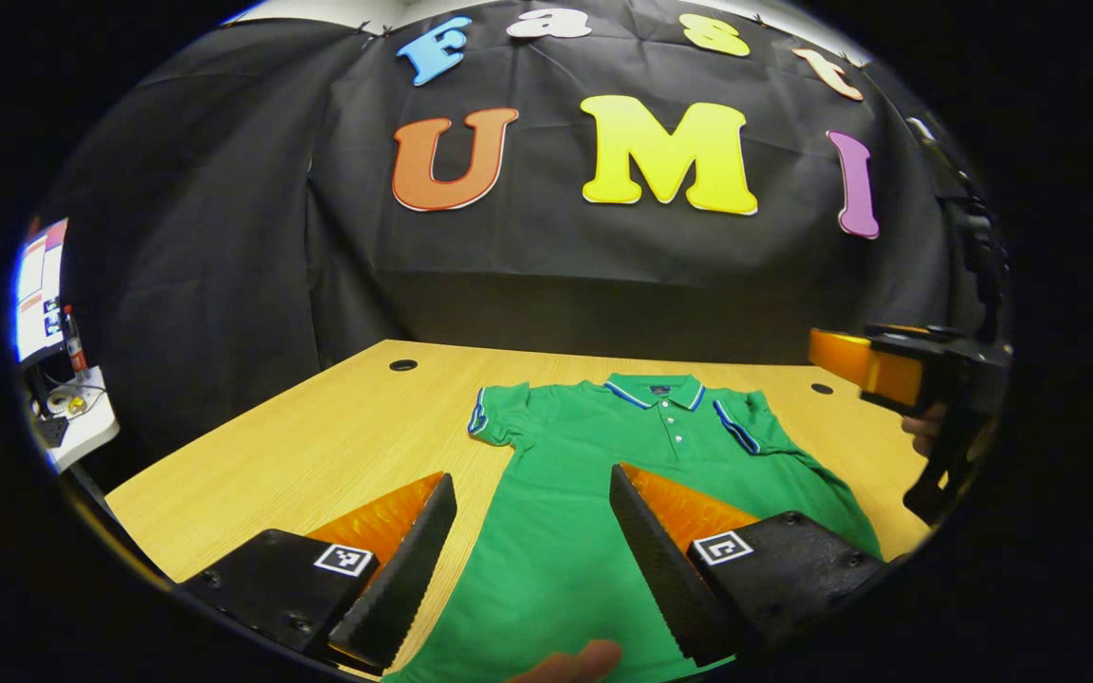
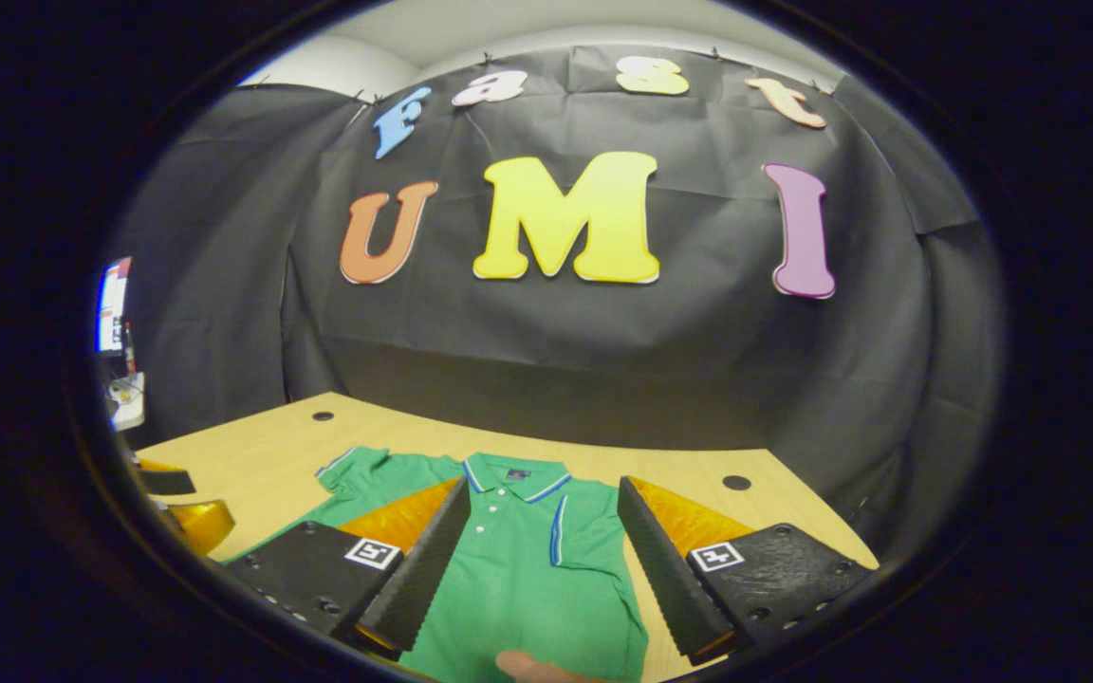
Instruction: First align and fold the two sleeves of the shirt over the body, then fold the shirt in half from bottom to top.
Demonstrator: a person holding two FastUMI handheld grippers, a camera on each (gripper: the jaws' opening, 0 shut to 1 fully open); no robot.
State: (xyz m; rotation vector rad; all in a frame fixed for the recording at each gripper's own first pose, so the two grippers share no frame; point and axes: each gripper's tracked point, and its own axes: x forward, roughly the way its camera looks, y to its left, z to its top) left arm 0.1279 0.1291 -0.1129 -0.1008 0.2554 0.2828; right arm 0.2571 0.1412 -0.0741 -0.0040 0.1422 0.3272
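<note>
My left gripper point(image 1: 532, 541) hangs above the lower body of the green polo shirt point(image 1: 565, 512), jaws spread wide with nothing between them but the cloth far below. My right gripper point(image 2: 542, 555) is likewise apart and empty, raised over the shirt's chest and looking toward the collar point(image 2: 513, 474).

From the left gripper view I see the right gripper point(image 1: 874, 365) off to the side, held level in a hand point(image 1: 926, 427) above the worktop's point(image 1: 319, 427) far edge. I judge both tools are poised high so I can survey the garment before committing.

The shirt lies flat, face up, collar away from me, buttons showing. Its right sleeve point(image 1: 741, 422) already appears folded in over the body, striped cuff lying on the chest; the left sleeve point(image 1: 494, 413) sticks outward on the bare wood. That, I reckon, is the next thing to fold in, so the left gripper must drop and travel toward that cuff.
</note>
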